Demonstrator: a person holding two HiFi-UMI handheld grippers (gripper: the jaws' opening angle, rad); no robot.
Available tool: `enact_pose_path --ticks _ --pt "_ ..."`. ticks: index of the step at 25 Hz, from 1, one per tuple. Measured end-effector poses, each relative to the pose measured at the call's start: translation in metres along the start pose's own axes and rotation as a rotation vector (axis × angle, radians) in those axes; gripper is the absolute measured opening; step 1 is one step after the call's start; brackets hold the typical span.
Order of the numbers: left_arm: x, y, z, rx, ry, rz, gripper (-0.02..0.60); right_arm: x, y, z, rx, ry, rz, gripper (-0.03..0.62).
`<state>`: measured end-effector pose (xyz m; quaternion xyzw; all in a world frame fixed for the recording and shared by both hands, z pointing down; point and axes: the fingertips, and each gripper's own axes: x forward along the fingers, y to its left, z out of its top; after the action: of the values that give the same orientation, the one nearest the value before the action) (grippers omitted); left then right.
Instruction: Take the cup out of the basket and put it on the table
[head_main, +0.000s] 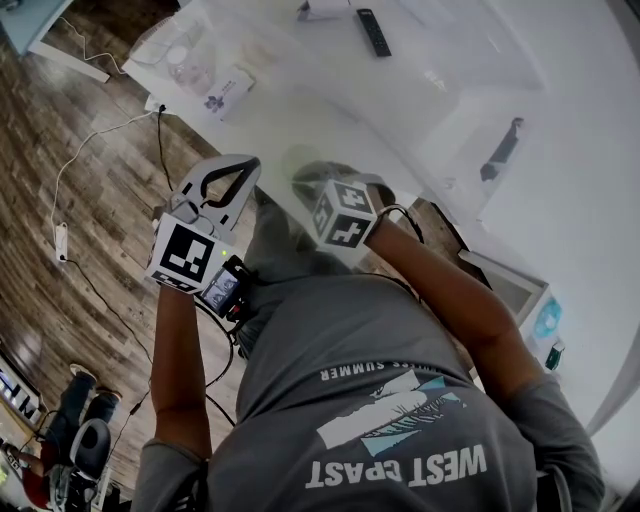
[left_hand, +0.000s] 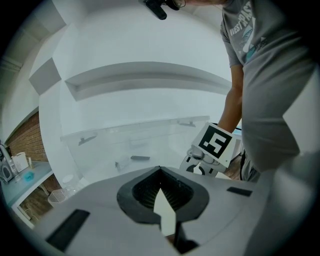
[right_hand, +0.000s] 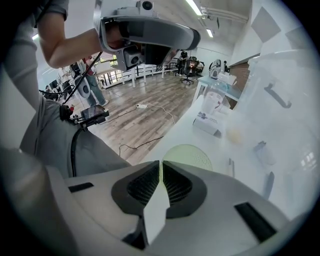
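A pale green round thing (right_hand: 188, 156), perhaps the cup, sits on the white table (head_main: 300, 90) near its front edge, right beyond the tips of my right gripper (right_hand: 161, 163). That gripper's jaws are shut with nothing between them. In the head view the right gripper (head_main: 312, 182) points at the table edge, where the same pale round thing (head_main: 303, 166) shows faintly. My left gripper (head_main: 246, 168) hovers beside it over the floor, also shut and empty. A clear plastic bin (head_main: 500, 150) with dark handles stands on the table to the right. What lies inside it is unclear.
A black remote (head_main: 373, 32) lies far back on the table. A printed box (head_main: 222, 95) and a plastic bag (head_main: 175, 50) sit at the table's left end. Cables (head_main: 100, 135) run over the wooden floor on the left. The right gripper's marker cube (left_hand: 216, 142) shows in the left gripper view.
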<state>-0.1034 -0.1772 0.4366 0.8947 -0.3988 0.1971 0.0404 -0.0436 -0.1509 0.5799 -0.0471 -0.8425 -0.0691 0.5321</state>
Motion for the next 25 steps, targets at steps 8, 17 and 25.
enact_pose_path --ticks 8,17,25 --pt "-0.001 -0.004 -0.003 -0.003 0.009 -0.003 0.009 0.0 0.006 -0.002 -0.031 0.009 0.01 0.05" --pt "-0.008 -0.01 0.013 0.028 0.01 0.017 0.009 -0.054 -0.005 0.029 -0.024 -0.154 -0.107 0.107" --pt "-0.019 -0.022 0.043 0.08 0.007 0.039 0.009 -0.152 -0.002 0.063 0.068 -0.4 -0.17 0.012"
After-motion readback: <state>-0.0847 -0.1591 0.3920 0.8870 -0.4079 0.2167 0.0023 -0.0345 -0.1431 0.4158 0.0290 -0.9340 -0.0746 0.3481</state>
